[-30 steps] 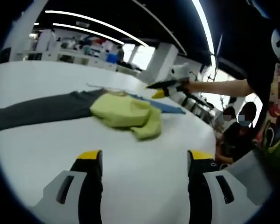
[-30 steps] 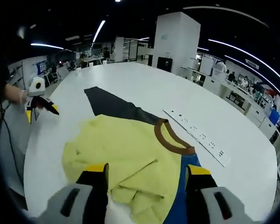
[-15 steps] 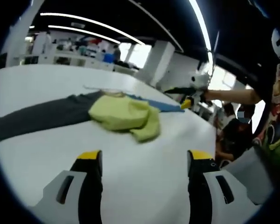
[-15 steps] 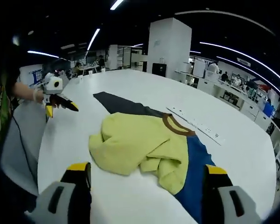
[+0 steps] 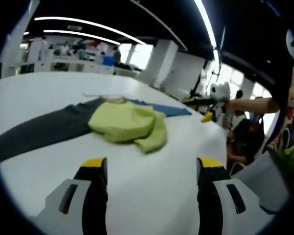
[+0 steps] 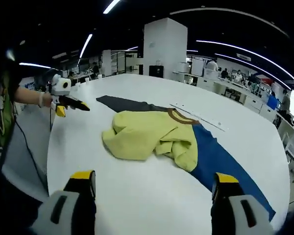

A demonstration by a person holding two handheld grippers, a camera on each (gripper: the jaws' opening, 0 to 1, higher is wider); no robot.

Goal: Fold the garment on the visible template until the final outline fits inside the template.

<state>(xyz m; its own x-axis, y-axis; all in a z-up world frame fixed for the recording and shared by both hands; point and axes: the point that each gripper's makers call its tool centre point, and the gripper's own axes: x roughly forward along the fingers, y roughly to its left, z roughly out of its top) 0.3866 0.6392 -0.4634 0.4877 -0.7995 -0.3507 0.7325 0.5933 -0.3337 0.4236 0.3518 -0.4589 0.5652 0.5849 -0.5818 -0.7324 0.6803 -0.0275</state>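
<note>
Jaws of our right gripper (image 6: 153, 183) and our left gripper (image 5: 149, 169) stood wide apart and held nothing, both raised above bare white table (image 6: 137, 196), we think to leave the cloth free. Beyond them the crumpled yellow-green shirt with brown collar (image 6: 149, 137) lay bunched on the long flat template strip, dark grey at one end and blue at the other (image 6: 220, 159). Open table surrounded it on every side. A white power strip (image 6: 198, 116) lay just behind the collar.
</note>
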